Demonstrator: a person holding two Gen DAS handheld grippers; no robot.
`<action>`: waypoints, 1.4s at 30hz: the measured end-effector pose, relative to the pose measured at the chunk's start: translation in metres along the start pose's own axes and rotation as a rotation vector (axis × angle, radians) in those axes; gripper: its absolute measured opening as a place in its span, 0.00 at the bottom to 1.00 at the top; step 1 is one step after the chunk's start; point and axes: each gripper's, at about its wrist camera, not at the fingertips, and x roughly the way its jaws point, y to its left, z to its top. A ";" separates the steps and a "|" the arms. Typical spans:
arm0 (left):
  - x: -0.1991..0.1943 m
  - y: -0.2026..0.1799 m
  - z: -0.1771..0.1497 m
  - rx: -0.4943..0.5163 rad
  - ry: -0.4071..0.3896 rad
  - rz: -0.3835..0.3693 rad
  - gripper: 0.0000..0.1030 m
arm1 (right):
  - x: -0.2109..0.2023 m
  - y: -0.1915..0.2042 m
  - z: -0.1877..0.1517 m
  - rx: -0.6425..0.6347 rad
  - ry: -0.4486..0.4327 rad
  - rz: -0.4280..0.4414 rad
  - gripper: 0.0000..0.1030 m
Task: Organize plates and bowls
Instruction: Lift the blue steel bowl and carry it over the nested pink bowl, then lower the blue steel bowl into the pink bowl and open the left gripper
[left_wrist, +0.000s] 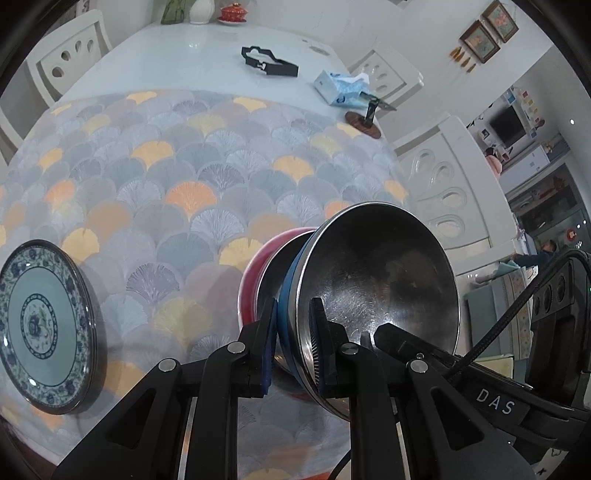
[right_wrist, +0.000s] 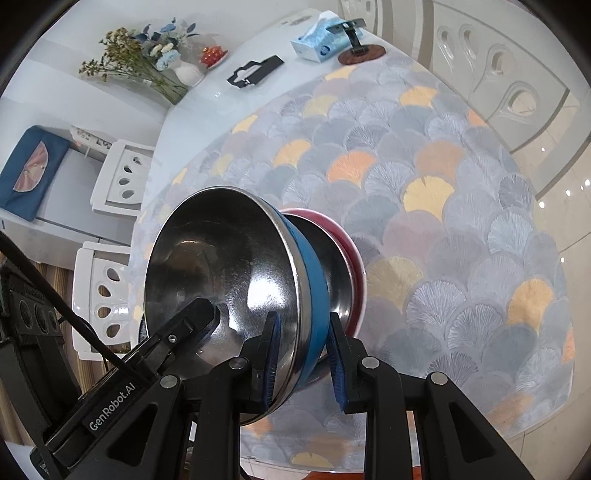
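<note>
A steel bowl with a blue outside (left_wrist: 380, 280) (right_wrist: 221, 266) sits nested in a steel bowl with a red outside (left_wrist: 255, 273) (right_wrist: 351, 254) on the patterned mat. My left gripper (left_wrist: 295, 347) is shut on the blue bowl's rim, one finger inside, one outside. My right gripper (right_wrist: 304, 354) straddles the opposite rim, its jaws a little wider than the wall. A blue-and-white patterned plate (left_wrist: 40, 325) lies on the mat at the left of the left wrist view.
The mat (left_wrist: 207, 177) covers a white table (left_wrist: 184, 55). At the far end are a tissue box (left_wrist: 340, 86) (right_wrist: 317, 40), a black frame (left_wrist: 269, 61) (right_wrist: 255, 70), a phone stand (left_wrist: 369, 114) (right_wrist: 360, 48) and a flower vase (right_wrist: 188, 72). White chairs (right_wrist: 118, 177) surround the table.
</note>
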 end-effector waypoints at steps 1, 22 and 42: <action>0.002 0.000 0.000 0.004 0.004 0.003 0.13 | 0.002 -0.001 0.000 0.003 0.003 -0.001 0.24; 0.003 0.008 0.004 0.096 -0.007 0.041 0.15 | 0.014 -0.007 0.009 -0.006 -0.007 -0.031 0.25; 0.012 0.010 -0.004 0.076 0.031 0.005 0.16 | -0.016 -0.019 0.011 0.001 -0.048 0.035 0.36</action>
